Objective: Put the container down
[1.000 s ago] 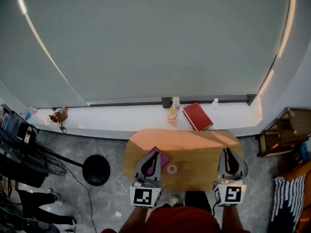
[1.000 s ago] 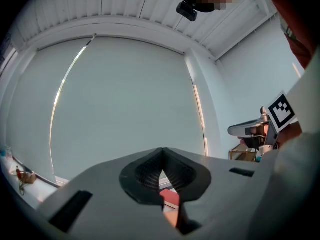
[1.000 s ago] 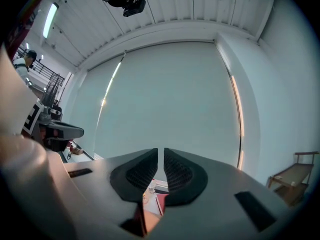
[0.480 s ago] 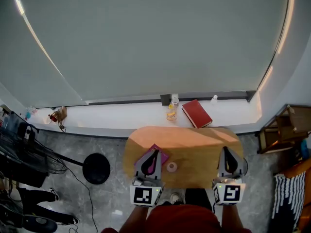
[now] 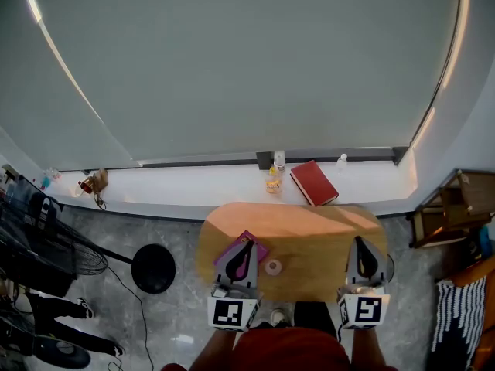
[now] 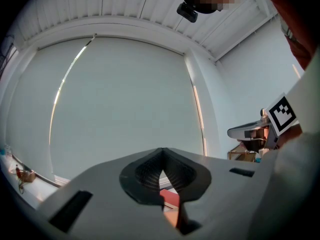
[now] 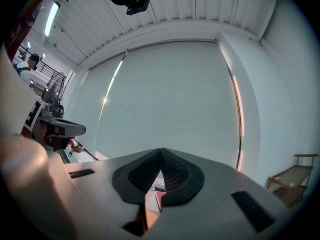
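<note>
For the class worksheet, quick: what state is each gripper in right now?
Left gripper: closed, holding nothing.
Right gripper: closed, holding nothing.

My head camera looks from high above, steeply down on the table [image 5: 309, 242] and the blind [image 5: 247, 68], and my left gripper [image 5: 246, 246] and right gripper [image 5: 360, 242] are at its bottom edge. Each gripper camera sits close behind its own jaws and faces level toward that blind, so the jaws fill the lower half. All three views share the blind and the red book [image 5: 314, 183].
</note>
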`<action>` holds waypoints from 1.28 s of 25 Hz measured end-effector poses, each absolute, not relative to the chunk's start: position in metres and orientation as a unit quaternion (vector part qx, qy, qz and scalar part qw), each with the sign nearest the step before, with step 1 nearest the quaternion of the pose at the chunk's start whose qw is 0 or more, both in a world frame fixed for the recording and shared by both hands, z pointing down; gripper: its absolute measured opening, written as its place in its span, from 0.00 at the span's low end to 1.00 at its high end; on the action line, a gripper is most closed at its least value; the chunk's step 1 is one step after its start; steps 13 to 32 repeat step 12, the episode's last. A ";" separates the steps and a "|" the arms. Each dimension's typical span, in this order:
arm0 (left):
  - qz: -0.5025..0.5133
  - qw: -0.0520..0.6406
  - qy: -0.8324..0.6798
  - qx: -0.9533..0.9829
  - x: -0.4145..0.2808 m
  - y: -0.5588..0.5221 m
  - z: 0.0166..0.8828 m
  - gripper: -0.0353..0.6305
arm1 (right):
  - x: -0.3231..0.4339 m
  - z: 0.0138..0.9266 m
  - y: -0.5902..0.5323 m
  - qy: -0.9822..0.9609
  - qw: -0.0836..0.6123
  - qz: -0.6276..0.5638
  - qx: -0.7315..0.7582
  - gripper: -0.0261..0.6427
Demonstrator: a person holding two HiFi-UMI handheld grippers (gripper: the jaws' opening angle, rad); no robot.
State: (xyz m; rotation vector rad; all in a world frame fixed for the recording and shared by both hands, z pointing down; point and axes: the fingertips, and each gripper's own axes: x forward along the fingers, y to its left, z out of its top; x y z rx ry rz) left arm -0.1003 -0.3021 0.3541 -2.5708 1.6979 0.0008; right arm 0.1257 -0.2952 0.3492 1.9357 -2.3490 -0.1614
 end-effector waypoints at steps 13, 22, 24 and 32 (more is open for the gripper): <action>0.010 0.035 0.554 -0.832 -0.099 -0.298 0.351 0.06 | 0.124 0.352 -0.291 -0.772 0.040 -0.055 0.632 0.04; 0.010 0.035 0.554 -0.832 -0.099 -0.298 0.351 0.06 | 0.124 0.352 -0.291 -0.772 0.040 -0.055 0.632 0.04; 0.010 0.035 0.554 -0.832 -0.099 -0.298 0.351 0.06 | 0.124 0.352 -0.291 -0.772 0.040 -0.055 0.632 0.04; 0.010 0.035 0.554 -0.832 -0.099 -0.298 0.351 0.06 | 0.124 0.352 -0.291 -0.772 0.040 -0.055 0.632 0.04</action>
